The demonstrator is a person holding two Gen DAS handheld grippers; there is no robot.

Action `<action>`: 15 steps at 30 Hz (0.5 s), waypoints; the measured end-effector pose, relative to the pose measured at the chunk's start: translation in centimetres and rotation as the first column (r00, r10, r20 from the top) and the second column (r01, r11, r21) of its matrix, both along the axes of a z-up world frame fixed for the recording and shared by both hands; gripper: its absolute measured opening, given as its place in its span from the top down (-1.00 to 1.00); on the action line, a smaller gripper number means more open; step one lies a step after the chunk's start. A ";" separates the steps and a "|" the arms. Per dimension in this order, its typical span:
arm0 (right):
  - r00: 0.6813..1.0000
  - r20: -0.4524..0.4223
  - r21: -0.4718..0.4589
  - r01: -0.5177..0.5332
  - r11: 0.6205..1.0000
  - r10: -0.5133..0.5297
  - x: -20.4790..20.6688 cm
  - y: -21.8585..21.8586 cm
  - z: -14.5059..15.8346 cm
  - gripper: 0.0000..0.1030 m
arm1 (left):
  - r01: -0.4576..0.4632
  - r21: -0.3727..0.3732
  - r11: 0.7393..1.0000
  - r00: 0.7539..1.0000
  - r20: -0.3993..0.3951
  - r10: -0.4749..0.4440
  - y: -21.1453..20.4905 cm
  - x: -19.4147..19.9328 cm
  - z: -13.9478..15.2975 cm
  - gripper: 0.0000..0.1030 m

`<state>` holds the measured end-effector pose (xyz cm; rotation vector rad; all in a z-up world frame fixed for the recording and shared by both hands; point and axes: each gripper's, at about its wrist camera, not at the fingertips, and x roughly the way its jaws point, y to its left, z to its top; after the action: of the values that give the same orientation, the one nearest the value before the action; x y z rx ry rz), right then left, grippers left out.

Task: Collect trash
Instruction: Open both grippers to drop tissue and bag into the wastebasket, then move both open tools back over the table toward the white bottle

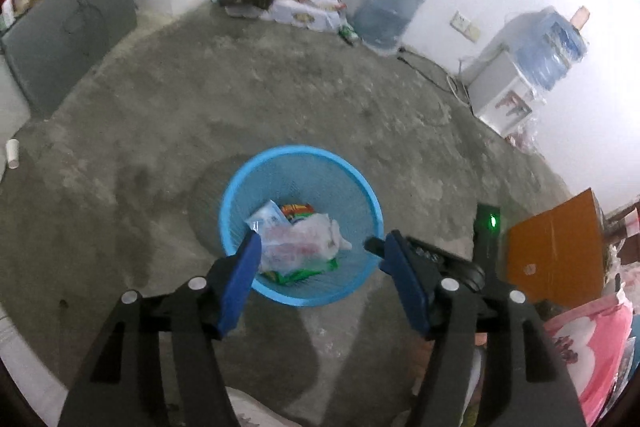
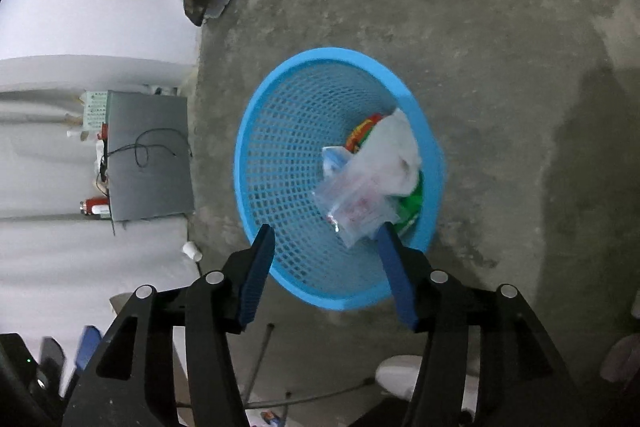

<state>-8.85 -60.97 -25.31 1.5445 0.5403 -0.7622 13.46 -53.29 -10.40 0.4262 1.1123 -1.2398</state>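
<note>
Both tongs stand apart over the basket [image 1: 300,163], nothing clamped. Left tongs [image 1: 316,251]: pads spread, bare. Right tongs [image 2: 326,247]: pads spread; the clear bag [image 2: 360,203] lies just ahead of the right-hand pad, and whether its corner touches the pad I cannot tell, as the frame is soft there.

Trash location: all inside the basket, directly ahead of and below both tongs. Contents: clear bag on top, white bag [image 2: 394,143] beside it, green wrapper [image 2: 412,207] under, red-orange packet [image 2: 362,133] and a light blue pack [image 1: 266,215] toward the far side. Basket sits on the concrete floor [image 1: 280,87].

Handling, judged: film and foil wrappers, so very light, limp, slick, not fragile. They will crumple, not resist. Pinch a bunched fold or a sealed edge, not a flat face, since flat film likely slips between pads. Loose items may cling to a pad when let go.

Basket: thin plastic mesh, light, fairly stiff but prob. flexes. Best hold is the solid rim, near side, one pad in and one out.

Other: a paper cup [image 1: 12,153] lies on the floor well left of the left tongs, poss. trash not yet collected.
</note>
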 end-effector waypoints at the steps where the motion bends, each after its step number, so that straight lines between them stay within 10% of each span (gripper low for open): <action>1: 1.000 0.000 -0.010 0.002 1.000 -0.002 -0.4 0.4 0.6 -0.03 | -0.015 -0.016 1.000 1.000 -0.004 0.015 0.8 0.3 0.9 -0.21; 9: 0.994 0.046 -0.180 -0.087 0.980 0.096 0.0 2.9 7.7 -0.23 | -0.134 -0.175 0.975 0.990 0.008 0.137 10.1 0.7 10.0 -0.47; 15: 0.934 0.076 -0.365 -0.299 0.882 0.348 3.3 6.5 17.1 -0.33 | -0.213 -0.230 0.950 0.968 0.084 0.237 20.3 -1.1 14.3 -0.63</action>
<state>-5.53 -54.47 -8.22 1.1283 0.5122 -0.4560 12.33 -33.00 3.90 0.1911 0.8917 -1.1083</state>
